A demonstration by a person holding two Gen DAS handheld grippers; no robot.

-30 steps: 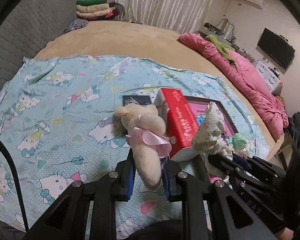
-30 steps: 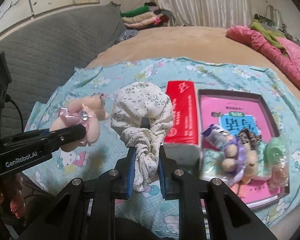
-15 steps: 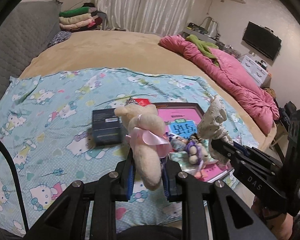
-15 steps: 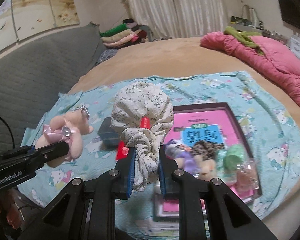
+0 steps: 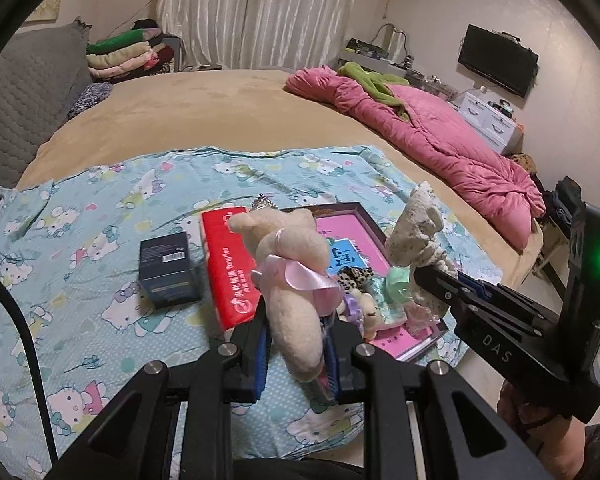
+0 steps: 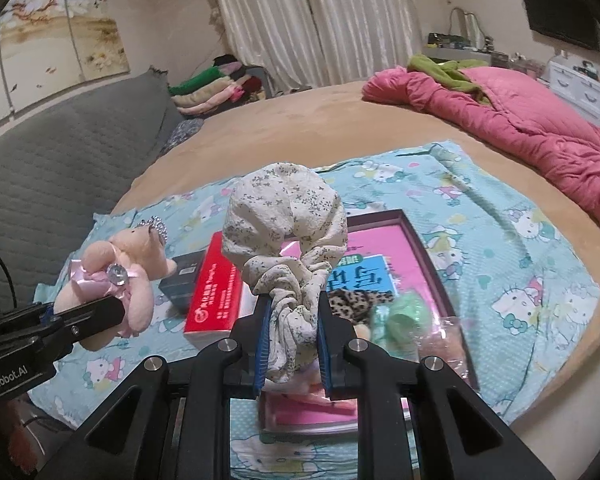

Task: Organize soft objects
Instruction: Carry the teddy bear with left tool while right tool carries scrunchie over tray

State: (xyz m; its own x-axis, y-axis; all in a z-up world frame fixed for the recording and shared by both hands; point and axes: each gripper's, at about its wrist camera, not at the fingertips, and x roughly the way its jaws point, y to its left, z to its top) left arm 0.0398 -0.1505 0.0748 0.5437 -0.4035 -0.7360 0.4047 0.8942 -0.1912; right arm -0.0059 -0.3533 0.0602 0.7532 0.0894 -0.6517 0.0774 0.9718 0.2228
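Note:
A cream plush bear [image 5: 288, 276] with a pink bow and a small tiara is clamped in my left gripper [image 5: 296, 344], held up over the bed. The same bear [image 6: 116, 276] shows at the left of the right wrist view. My right gripper [image 6: 292, 344] is shut on a white floral scrunchie [image 6: 288, 232], also lifted; that scrunchie [image 5: 416, 236] appears at the right of the left wrist view. Below both lies a dark-framed pink tray [image 6: 416, 240] holding a leopard-print scrunchie [image 6: 352, 300], a green soft item [image 6: 404, 316] and a small purple plush [image 5: 356, 304].
A red box [image 5: 228, 264] and a dark blue box [image 5: 168, 272] lie on the cartoon-cat sheet [image 5: 80, 240] left of the tray. A pink quilt [image 5: 440, 140] is piled at the far right. Folded clothes [image 5: 124, 52] are stacked at the back by a grey headboard [image 6: 60, 160].
Both grippers, still holding the bear and the scrunchie, have pulled back and risen a little; the tray and boxes now sit further out and more of the bed's near edge shows.

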